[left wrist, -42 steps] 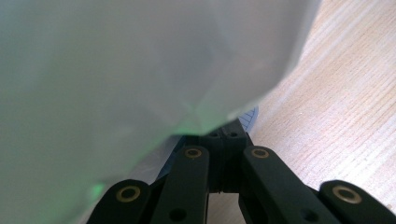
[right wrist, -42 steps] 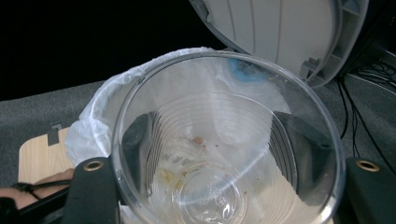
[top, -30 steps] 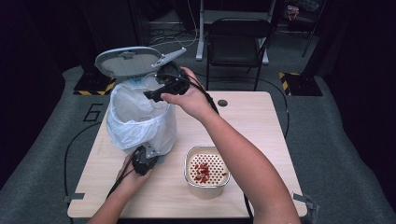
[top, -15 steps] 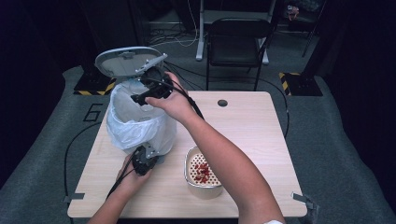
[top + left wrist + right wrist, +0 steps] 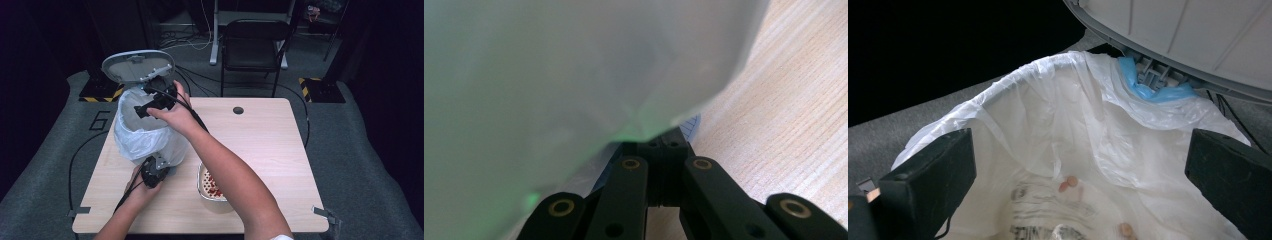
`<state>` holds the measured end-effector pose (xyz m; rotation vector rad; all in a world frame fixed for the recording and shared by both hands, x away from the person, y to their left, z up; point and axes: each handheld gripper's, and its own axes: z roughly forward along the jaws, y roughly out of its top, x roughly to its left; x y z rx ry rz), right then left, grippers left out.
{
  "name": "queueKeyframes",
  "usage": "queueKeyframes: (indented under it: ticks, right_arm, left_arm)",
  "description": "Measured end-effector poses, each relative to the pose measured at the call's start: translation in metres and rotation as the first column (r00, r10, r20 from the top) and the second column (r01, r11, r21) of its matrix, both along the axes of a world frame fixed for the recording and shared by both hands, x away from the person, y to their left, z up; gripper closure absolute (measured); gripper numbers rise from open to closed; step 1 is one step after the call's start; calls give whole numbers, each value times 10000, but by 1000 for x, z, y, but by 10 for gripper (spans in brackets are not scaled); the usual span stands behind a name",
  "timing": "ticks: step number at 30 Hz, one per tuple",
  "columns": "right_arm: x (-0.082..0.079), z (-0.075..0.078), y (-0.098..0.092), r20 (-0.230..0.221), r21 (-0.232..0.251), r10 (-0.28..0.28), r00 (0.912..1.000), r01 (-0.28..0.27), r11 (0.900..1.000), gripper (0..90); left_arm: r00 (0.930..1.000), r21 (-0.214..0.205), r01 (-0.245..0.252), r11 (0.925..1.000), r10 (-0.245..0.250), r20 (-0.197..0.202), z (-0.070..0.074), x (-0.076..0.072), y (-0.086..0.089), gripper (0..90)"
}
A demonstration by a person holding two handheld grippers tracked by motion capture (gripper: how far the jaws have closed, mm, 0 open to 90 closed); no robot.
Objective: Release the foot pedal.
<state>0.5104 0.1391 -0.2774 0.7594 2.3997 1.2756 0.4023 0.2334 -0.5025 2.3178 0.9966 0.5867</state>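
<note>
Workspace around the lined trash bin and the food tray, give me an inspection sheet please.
Surface: wooden table, bare at right.
Job's things: trash bin with white liner, lid up, scraps inside; foil tray holding red food.
Clutter: nothing seen.
Grippers: right gripper over the bin mouth, jaws just opened, nothing between; left gripper shut at the bin's base.
Cables: black cable trailing off the table's left edge.
Surroundings: chair, grey floor.
</note>
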Motion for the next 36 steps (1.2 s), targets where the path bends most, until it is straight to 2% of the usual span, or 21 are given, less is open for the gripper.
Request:
queueKeyframes:
  ticks: [1,2,3,5,6,7,8,11,12,13,14,16,17,19,23,24,28,29,36]
  right_arm:
    - [0,0,-2,-72,62,15,10000,-15,10000,0]
    - [-1,1,-4,-151,112,-30,9999,32,9999,0]
    - [-1,1,-8,-70,119,-4,10000,4,9999,0]
    - [-4,3,-15,-163,313,35,9999,-29,9995,0]
    - [-5,3,-20,-142,291,34,9999,-30,9996,2]
    - [-6,4,-26,-213,331,39,9998,-31,9994,8]
    - [-7,4,-29,-246,423,42,9997,-32,9991,16]
    - [-11,7,-48,-276,519,146,9995,-132,9986,34]
    - [-12,7,-53,-312,505,162,9994,-146,9986,44]
    - [-13,8,-59,-294,599,167,9994,-150,9981,56]
    - [-14,9,-66,-273,656,97,9996,-79,9978,60]
    - [-14,10,-81,-241,775,-69,9997,88,9970,84]
    - [-13,10,-89,-79,717,-112,9999,118,9974,102]
    - [-13,10,-97,-137,669,-241,9996,250,9974,136]
    - [-12,10,-118,-132,472,-593,9982,598,9971,147]
    - [-13,10,-123,-256,479,-625,9977,636,9968,156]
    - [-16,8,-141,-109,365,-607,9981,610,9975,187]
    - [-17,8,-146,17,320,-584,9983,583,9978,194]
    - [-23,5,-175,130,313,-701,9975,696,9971,227]
  left_arm:
    - [9999,-95,-82,9999,83,138,-1,0,-1,900]
    - [9998,-21,-98,10000,98,154,-1,0,-1,900]
    - [9998,-35,-110,9999,110,182,-1,0,-1,900]
    - [9998,-54,-102,9999,103,144,-1,0,0,900]
    - [10000,-97,-20,10000,20,-51,0,0,0,900]
    - [10000,-52,8,10000,-8,-59,0,0,0,900]
    - [9997,-61,-147,9999,149,202,-2,0,-1,900]
    - [9998,-20,-126,9999,126,178,-1,0,0,900]
    - [10000,-17,-22,10000,22,-9,0,0,0,900]
    - [9998,-43,-122,9999,123,164,-1,0,0,900]
    - [10000,-14,-8,10000,8,-17,0,0,0,900]
    - [10000,-38,-32,10000,32,-13,0,0,0,900]
    - [10000,-42,-32,10000,32,2,0,0,0,900]
    - [10000,-1,-13,10000,13,10,0,-1,0,900]
    - [10000,28,-22,10000,22,-29,0,-1,0,900]
    - [10000,25,-29,10000,29,54,0,-1,0,900]
    - [9998,-111,-86,9999,88,188,-2,0,-1,900]
    - [10000,-28,-43,10000,43,67,0,0,0,900]
    - [9999,-78,-72,9999,72,74,-1,0,0,900]
